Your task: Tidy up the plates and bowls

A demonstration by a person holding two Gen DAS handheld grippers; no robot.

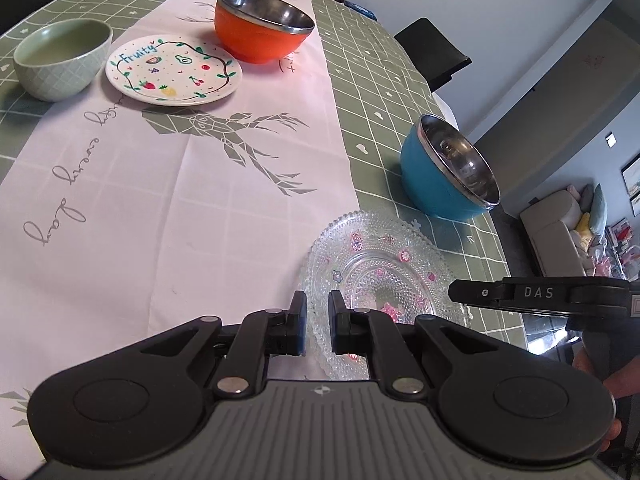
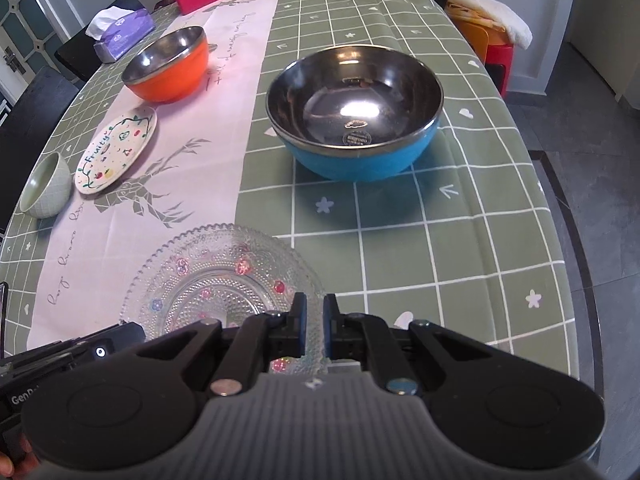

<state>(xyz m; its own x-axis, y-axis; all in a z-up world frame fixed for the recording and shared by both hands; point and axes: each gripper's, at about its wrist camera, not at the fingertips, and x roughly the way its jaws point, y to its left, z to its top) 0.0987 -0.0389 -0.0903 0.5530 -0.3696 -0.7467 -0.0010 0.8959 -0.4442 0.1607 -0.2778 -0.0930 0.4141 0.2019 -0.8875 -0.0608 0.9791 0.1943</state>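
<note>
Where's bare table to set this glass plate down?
Widest free patch: the pink runner between the fruit plate and the glass plate. Also free: green cloth in front of the blue bowl. Crowded: green bowl, fruit plate and orange bowl sit close together.

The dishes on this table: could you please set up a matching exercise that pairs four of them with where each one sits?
Things:
1. orange bowl
2. blue bowl
3. glass plate
4. green bowl

Places:
A. on the green checked cloth, beyond the glass plate
B. beside the fruit-painted plate, on the side away from the orange bowl
C. nearest both grippers, over the edge of the pink runner
D. on the pink runner, beyond the fruit-painted plate

Pairs: 1-D, 2-A, 3-C, 4-B
</note>
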